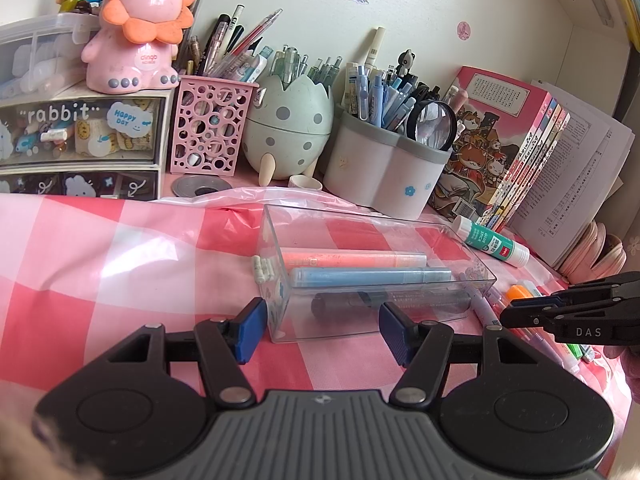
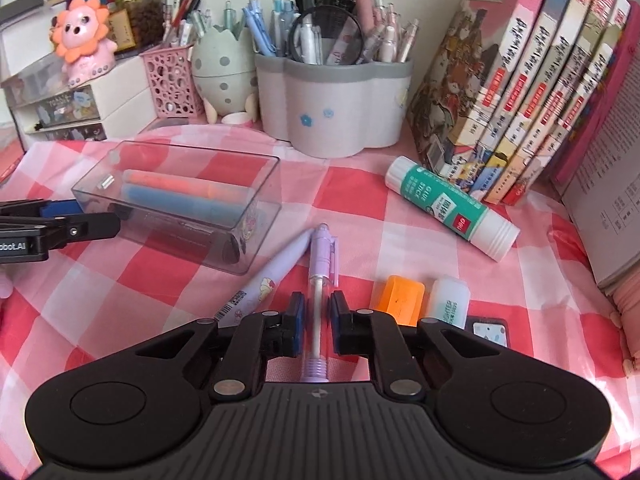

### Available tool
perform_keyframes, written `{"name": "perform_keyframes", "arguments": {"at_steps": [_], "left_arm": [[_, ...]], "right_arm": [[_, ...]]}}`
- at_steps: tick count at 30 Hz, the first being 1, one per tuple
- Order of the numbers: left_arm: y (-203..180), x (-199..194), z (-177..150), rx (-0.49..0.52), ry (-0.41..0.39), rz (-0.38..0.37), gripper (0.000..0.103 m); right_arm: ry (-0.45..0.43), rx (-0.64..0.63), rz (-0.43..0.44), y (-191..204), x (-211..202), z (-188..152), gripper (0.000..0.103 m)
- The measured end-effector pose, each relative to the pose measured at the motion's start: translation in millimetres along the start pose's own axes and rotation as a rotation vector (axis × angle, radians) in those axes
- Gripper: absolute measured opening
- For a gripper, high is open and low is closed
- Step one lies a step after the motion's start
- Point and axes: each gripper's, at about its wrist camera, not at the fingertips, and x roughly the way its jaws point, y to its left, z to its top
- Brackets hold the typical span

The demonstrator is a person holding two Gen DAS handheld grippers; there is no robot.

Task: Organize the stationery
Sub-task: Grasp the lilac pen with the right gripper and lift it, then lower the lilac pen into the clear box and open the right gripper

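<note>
Only the right wrist view showed the right gripper pinching the purple pen at lower centre, with an orange eraser just beside it. The left wrist view showed the left gripper clamped on the near end of the clear box at centre, whose dark bottom marker was hard to make out.

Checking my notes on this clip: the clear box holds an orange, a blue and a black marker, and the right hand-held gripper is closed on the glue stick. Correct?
Not quite. The right hand-held gripper is closed on the purple pen, as the right wrist view shows; the glue stick lies untouched near the books. The clear box does hold an orange, a blue and a black marker.
</note>
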Motion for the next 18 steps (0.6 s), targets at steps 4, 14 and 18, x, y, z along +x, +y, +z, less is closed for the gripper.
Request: {"name": "perform_keyframes", "arguments": {"at_steps": [4, 14, 18], "left_arm": [[-0.2, 0.0, 0.0, 0.000, 0.000, 0.000, 0.036], [-0.3, 0.1, 0.0, 0.000, 0.000, 0.000, 0.036], [0.1, 0.0, 0.0, 0.000, 0.000, 0.000, 0.036]], "right_arm": [[-0.019, -0.060, 0.006, 0.9, -8.2, 7.5, 0.010], [-0.116, -0.275, 0.044, 14.3, -26.6, 45.7, 0.010], [-0.137, -0.410, 0.123, 30.2, -22.6, 60.9, 0.010]]}}
